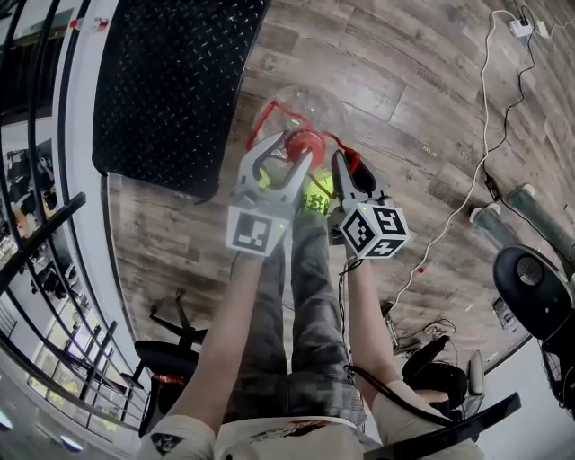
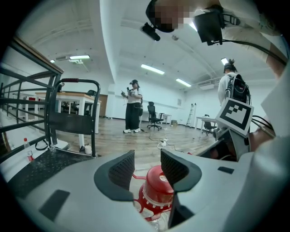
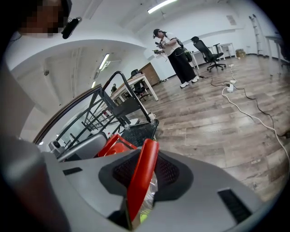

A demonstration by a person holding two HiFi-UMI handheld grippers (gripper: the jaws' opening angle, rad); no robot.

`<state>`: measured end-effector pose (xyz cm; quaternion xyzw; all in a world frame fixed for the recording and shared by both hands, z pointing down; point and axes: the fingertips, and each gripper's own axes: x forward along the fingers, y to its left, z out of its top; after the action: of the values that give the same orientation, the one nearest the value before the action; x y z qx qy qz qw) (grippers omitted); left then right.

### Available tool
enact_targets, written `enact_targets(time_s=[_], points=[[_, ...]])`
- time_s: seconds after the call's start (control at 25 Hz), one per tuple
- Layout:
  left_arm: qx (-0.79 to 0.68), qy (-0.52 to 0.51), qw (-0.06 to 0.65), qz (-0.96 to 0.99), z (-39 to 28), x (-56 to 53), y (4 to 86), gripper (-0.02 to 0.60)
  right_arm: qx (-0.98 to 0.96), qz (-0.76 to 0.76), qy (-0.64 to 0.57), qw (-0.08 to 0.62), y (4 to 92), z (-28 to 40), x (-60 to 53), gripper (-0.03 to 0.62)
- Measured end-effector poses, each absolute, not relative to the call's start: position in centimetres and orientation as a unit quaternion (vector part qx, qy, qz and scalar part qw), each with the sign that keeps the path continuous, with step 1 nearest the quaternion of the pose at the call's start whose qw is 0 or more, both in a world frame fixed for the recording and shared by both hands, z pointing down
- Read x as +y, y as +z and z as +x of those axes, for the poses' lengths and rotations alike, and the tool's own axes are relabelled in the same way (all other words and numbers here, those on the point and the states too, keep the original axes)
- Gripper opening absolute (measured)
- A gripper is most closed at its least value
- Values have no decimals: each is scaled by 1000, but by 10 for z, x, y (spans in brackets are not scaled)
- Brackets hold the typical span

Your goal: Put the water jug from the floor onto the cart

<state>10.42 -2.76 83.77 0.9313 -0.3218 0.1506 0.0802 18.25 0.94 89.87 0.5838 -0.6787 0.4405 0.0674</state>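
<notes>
The clear water jug (image 1: 310, 108) stands on the wooden floor between the person's feet, with a red cap (image 1: 304, 142) and a red carry handle (image 1: 269, 115). My left gripper (image 1: 283, 154) is open, its jaws astride the cap (image 2: 156, 186) with a gap on the left side. In the left gripper view the left gripper (image 2: 147, 165) sits just above the cap. My right gripper (image 1: 344, 166) is shut on the red handle strap (image 3: 147, 156), which runs up between the right gripper's (image 3: 144, 174) pads. The cart's black ribbed deck (image 1: 171, 81) lies just beyond the jug.
The cart's upright handle (image 2: 74, 82) rises at its far end. A metal railing (image 1: 36, 99) runs along the left. A white cable (image 1: 485, 135) and a power strip (image 1: 521, 27) lie at the right, near a black chair (image 1: 535, 287). A person (image 2: 132, 106) stands far off.
</notes>
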Motion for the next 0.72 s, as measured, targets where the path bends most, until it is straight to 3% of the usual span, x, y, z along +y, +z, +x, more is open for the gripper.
enact_targets(time_s=[0.16,0.72], points=[[-325,133,89,932,109,-29,826,158,-682,575,449,51,888,175,1,61],[-323,134,42,936,101,-52,755,158,-736,520,419,111,825,130,-12,57]])
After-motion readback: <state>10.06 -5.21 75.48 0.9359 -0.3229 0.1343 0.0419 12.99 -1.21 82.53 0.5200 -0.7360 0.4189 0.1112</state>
